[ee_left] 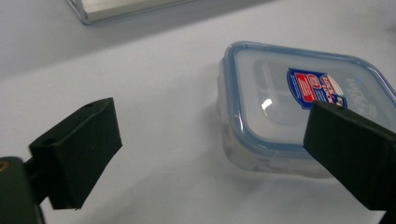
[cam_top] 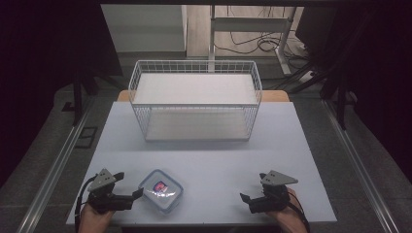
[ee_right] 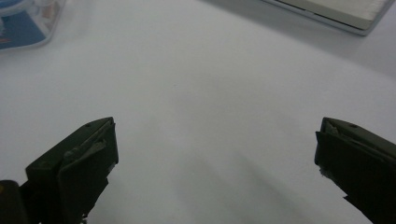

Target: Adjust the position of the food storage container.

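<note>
Resting flat near the front left corner of the desk [cam_top: 204,155], a small square container [cam_top: 161,190] with a clear body, a blue-rimmed lid and a red-and-blue label lies just beside the left gripper [cam_top: 137,193], whose jaws stand released and spread; in the left gripper view one jaw sits in front of the lid's near edge while the other hangs over bare desk, and no pad presses on the container [ee_left: 299,98]. Well apart, near the front right corner, the right gripper [cam_top: 244,197] is likewise released, its jaws wide apart over bare white surface with nothing between them, and points toward the middle of the desk; a corner of the container [ee_right: 25,21] shows at the upper left of the right gripper view. Each gripper carries a grey three-cornered plate on top and is held by a hand entering from the near edge. Farther back, at the middle of the desk, stands a white wire basket [cam_top: 194,70] with a pale board as its floor; open desk lies between it and the container, and nothing stands in the way. The desk top is smooth, matt and pale bluish white. Around it the room is dim: grey floor, metal rails along both sides, a white frame [cam_top: 250,24] with loose cables [cam_top: 252,43] behind.
</note>
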